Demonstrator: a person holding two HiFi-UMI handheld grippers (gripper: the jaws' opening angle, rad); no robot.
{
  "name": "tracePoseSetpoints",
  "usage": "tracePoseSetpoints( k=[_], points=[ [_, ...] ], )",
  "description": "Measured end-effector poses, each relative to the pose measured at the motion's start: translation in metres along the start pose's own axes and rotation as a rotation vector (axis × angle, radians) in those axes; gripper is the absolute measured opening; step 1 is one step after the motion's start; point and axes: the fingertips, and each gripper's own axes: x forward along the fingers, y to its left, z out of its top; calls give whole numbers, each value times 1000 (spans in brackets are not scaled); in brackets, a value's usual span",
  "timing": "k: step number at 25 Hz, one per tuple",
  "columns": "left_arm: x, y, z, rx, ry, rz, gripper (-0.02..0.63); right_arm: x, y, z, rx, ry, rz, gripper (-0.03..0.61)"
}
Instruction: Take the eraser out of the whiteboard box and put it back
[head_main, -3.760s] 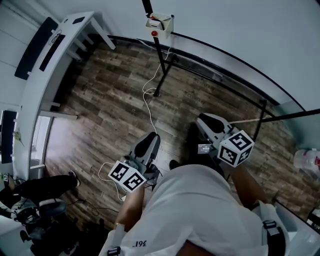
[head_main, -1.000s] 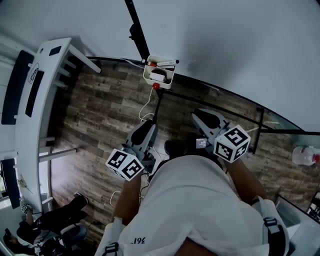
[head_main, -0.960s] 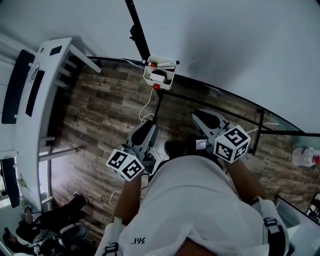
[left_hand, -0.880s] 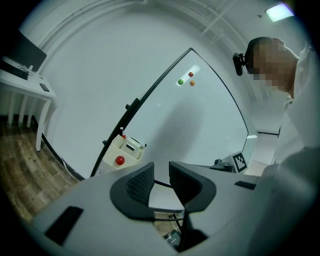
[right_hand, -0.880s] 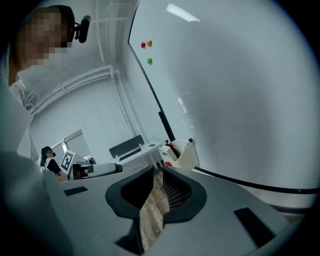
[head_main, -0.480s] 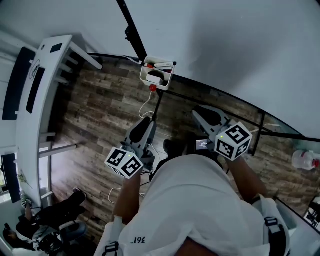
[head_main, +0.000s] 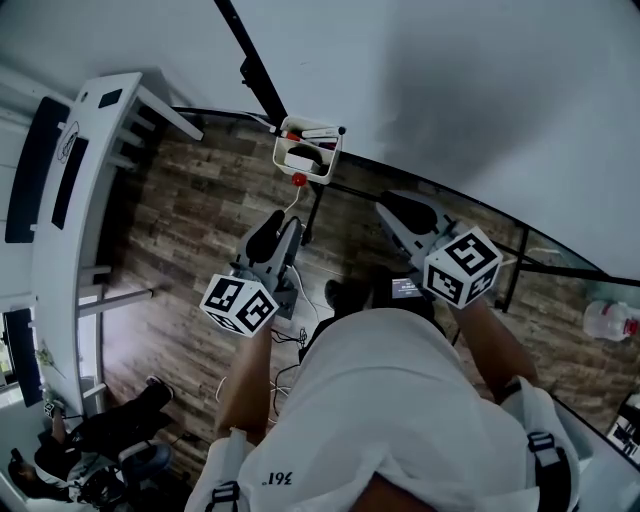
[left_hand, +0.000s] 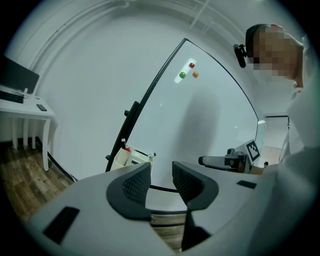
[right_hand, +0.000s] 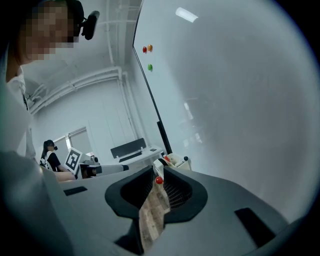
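Finds both claws carried nearer the whiteboard box than a second ago, with the box now further up and left in the head view. Holds the left gripper just below the box, jaws apart, having just been opening, nothing between them. Holds the right gripper off to the box's right, jaws a narrow slit apart, only floor and box showing through. Leaves the eraser inside the box, beside markers, at the lower left corner of the whiteboard. Hangs a small red ball under the box.
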Motion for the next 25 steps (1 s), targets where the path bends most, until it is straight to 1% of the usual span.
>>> tracePoseSetpoints(
  k=[6, 11, 17, 25],
  points=[
    [25, 14, 1, 63, 35, 23, 140, 18, -8, 7, -62, 6, -13, 92],
    [49, 29, -12, 141, 109, 57, 201, 36, -10, 6, -85, 26, -3, 100],
    [73, 39, -17, 203, 150, 82, 243, 51, -10, 3, -90, 50, 8, 100],
    [98, 51, -27, 221, 190, 81, 270, 72, -16, -13, -95, 95, 18, 100]
  ],
)
